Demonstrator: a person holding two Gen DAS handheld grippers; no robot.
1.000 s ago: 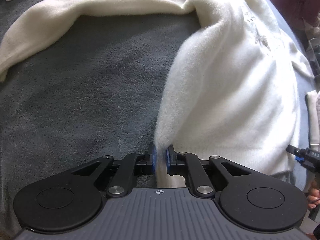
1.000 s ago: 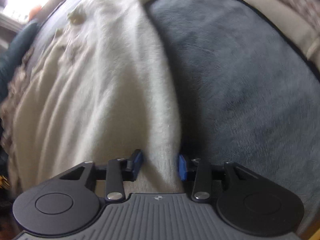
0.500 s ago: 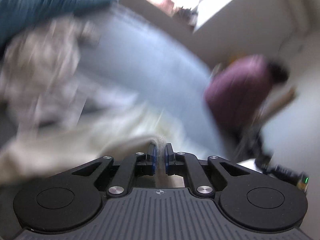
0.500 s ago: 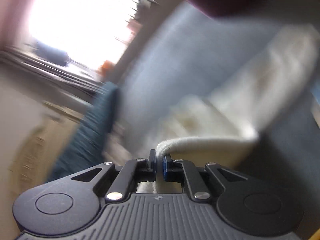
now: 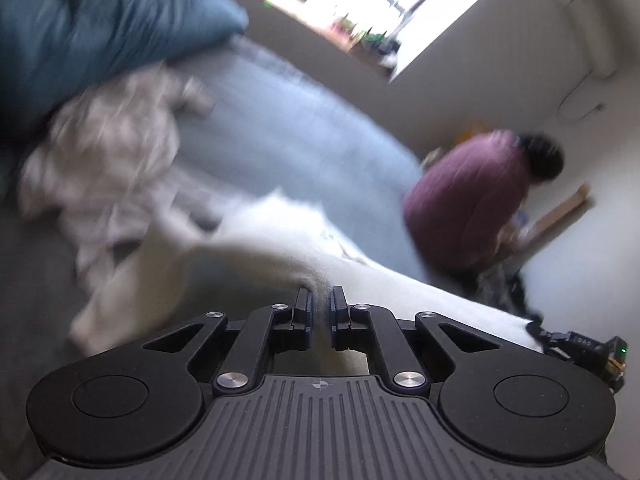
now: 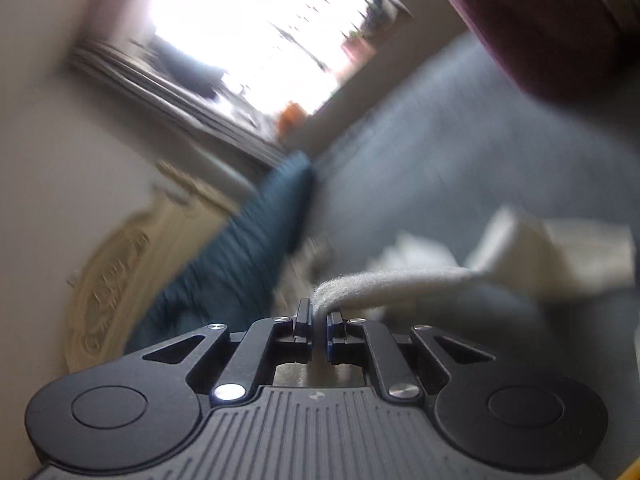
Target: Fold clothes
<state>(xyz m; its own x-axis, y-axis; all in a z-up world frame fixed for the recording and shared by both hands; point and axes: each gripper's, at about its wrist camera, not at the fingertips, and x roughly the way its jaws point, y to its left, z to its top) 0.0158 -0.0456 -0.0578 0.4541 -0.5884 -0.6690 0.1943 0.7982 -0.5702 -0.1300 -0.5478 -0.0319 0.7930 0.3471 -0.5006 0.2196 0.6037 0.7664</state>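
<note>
Motion blur smears the pale heap of clothes (image 5: 108,160) up and left of the left gripper (image 5: 320,300) — single garments cannot be told apart. The white sweater (image 5: 400,292) vanishes behind that claw's body. Ahead of the right gripper (image 6: 318,314), the sweater's far end blurs out — the maroon shape (image 6: 540,20) is cropped at the top edge.

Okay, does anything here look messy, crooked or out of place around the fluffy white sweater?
Nothing looks damaged or spilled. The fluffy white sweater hangs stretched between the shut left gripper and right gripper, as expected mid-fold. The only untidy spot is a crumpled pale patterned garment heaped beside the teal pillow; blur hides its details.
</note>
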